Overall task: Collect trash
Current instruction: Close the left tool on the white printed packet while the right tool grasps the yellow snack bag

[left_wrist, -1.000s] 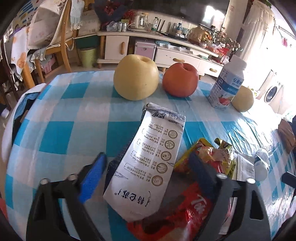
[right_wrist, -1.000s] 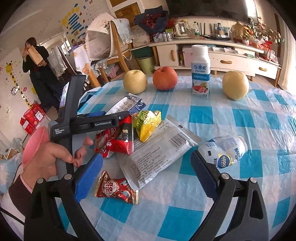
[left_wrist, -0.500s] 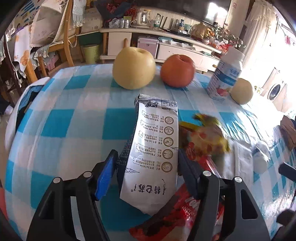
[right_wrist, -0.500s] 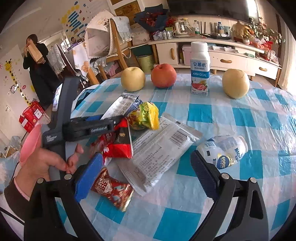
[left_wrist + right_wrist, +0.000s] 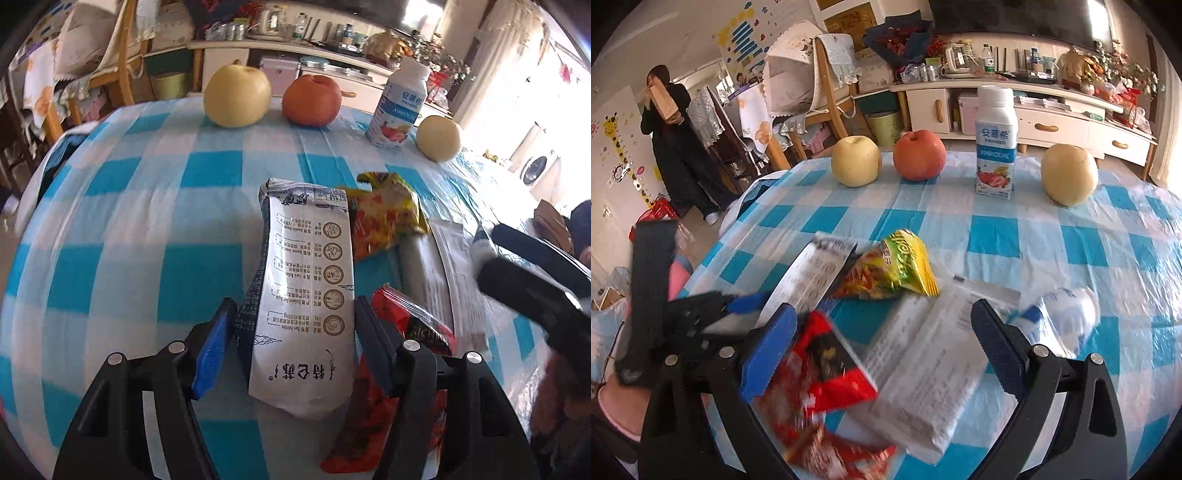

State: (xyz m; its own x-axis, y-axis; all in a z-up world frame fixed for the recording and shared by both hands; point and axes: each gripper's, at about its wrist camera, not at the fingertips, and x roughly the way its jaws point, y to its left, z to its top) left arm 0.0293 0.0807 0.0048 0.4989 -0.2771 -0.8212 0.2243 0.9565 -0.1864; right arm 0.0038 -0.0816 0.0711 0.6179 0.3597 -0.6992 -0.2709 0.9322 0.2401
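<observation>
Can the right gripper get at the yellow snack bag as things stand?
Probably yes. The right gripper is open and empty, and the yellow snack bag lies just ahead, its top uncovered. Only the white sachet held by the left gripper crowds one edge.

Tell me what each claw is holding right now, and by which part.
The left claw, which has just been closing, pinches the white printed sachet wrapper across its near end, by the side edges. The right claw is open, holding nothing.
</observation>
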